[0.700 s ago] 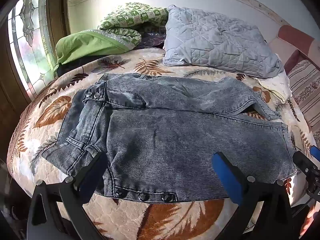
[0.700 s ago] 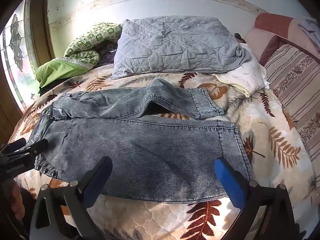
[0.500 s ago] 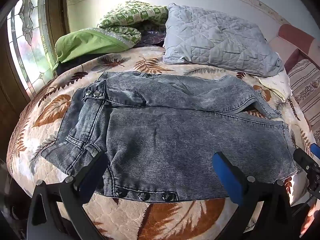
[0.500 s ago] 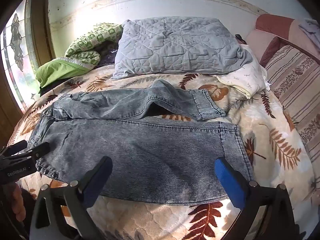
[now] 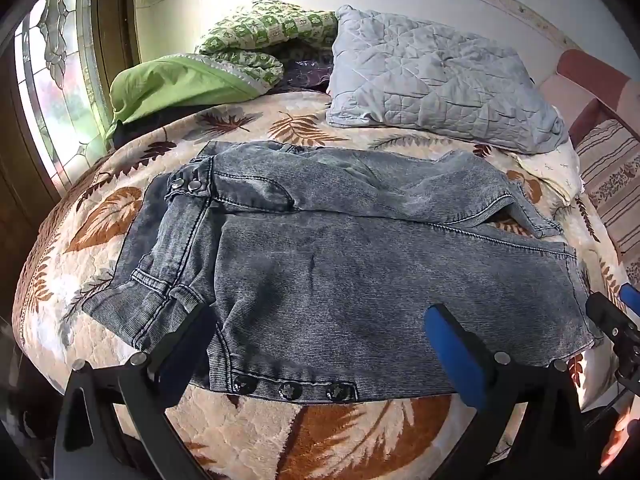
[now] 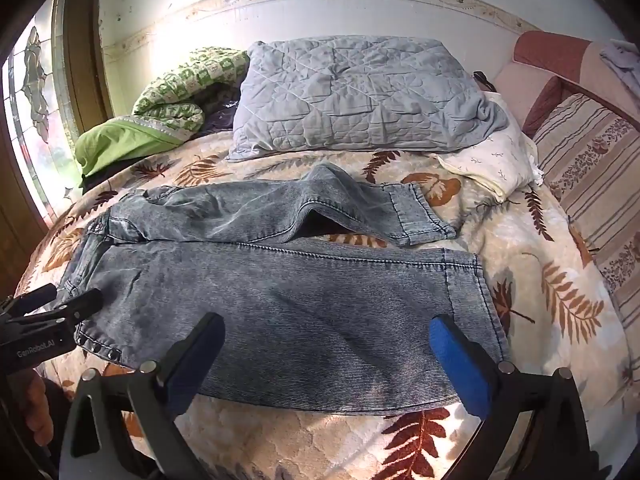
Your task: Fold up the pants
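Two grippers up over the near edge of the bed point(image 5: 120, 216), both with jaws spread wide and nothing between the pads; left gripper point(image 5: 320, 344) hangs above the waist end of the pants point(image 5: 340, 264), right gripper point(image 6: 326, 354) above the lower leg, neither touching fabric as far as the views show; each tool pokes into the other's view, left one at the left border of the right wrist view, right one at the right border of the left wrist view; grey-blue washed denim pants lie across the leaf-print bedspread along the near edge, waist toward the window point(image 5: 52, 92) side, hems toward the striped cushion point(image 6: 592, 184) side; near leg flat and smooth, far leg rumpled and angled off it at the cuff point(image 6: 420, 216) so bedspread shows in the gap between the legs; snap buttons point(image 5: 288, 390) line the near edge of the waist area; grey quilted pillow point(image 6: 352, 96) at the far edge by the wall, green patterned bedding point(image 5: 224, 60) bunched in the far window-side corner, small cream pillow point(image 6: 492, 160) just beside the grey one; bit of a hand point(image 6: 36, 412) visible low left under the left tool
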Motion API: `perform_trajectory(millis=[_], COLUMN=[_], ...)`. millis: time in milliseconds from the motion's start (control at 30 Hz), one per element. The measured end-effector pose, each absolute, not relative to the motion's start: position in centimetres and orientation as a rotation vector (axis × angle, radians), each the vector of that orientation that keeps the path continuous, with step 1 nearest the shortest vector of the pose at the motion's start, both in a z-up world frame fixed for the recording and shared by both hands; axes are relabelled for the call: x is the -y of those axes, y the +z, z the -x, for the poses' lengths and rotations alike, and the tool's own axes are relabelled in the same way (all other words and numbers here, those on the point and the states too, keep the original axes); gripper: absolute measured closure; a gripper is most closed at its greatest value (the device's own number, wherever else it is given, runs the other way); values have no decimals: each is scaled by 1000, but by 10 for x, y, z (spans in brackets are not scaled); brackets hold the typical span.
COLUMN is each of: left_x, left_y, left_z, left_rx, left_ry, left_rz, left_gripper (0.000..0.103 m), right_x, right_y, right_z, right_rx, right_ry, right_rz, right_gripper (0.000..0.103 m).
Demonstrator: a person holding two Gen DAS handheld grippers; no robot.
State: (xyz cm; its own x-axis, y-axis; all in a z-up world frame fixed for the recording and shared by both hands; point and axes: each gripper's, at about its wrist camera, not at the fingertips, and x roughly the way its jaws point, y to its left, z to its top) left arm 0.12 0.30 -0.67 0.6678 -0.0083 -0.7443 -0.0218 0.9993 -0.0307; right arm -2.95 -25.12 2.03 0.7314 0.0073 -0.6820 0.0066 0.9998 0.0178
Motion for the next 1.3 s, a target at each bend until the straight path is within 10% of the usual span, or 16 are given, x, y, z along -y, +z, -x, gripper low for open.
perform_trajectory(millis=[1300], left_x=[-3], left_y=[-9], left_z=[-3], left_rx=[-863], left_ry=[0], left_rz=[48], left_gripper=[0], right_x=[249], right_y=[23], right_z=[26], right_rx=[-736], right_ry=[2], right_rz=[-18], right_gripper=[0])
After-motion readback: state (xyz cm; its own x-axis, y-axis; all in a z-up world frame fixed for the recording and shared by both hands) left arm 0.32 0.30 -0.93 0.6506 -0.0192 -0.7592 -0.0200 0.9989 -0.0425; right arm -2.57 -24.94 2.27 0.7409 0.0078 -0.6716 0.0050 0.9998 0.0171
